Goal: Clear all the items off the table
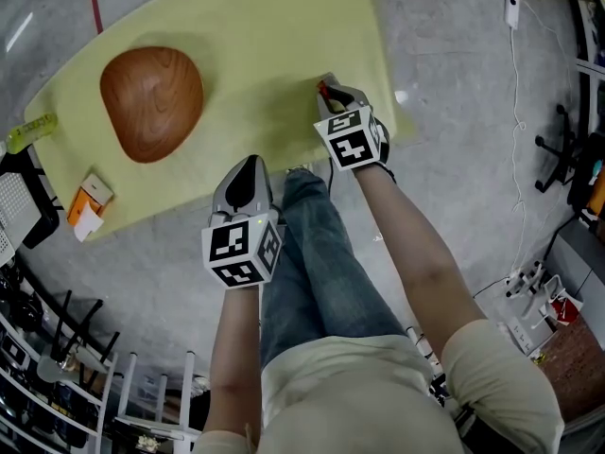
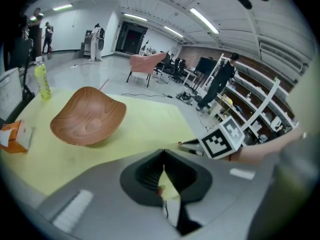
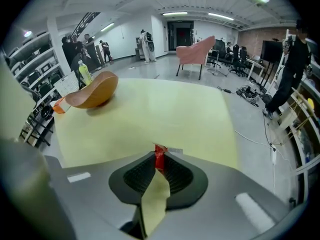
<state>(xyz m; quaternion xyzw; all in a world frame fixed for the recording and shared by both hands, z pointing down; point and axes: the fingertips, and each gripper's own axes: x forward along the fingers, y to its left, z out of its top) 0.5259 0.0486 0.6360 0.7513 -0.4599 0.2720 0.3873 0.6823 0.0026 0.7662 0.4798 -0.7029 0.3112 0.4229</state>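
Our right tongs point(image 1: 328, 88) are clamped on a small red item point(image 3: 160, 156) at the desk's point(image 1: 284, 36) near edge. To their left, our left tongs point(image 1: 250, 164) are pressed together, empty. We judge the pickup made; next we lift it clear. Beyond the left tongs wait a wooden bowl point(image 1: 151, 102), an orange box point(image 1: 88, 200) and a bottle point(image 1: 30, 132).

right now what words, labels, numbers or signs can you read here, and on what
None readable in any view.
Too small: print on the orange box.
Blurred: label on the bottle.
No legible print: small red item.
Patterns only, no letters: marker cubes.
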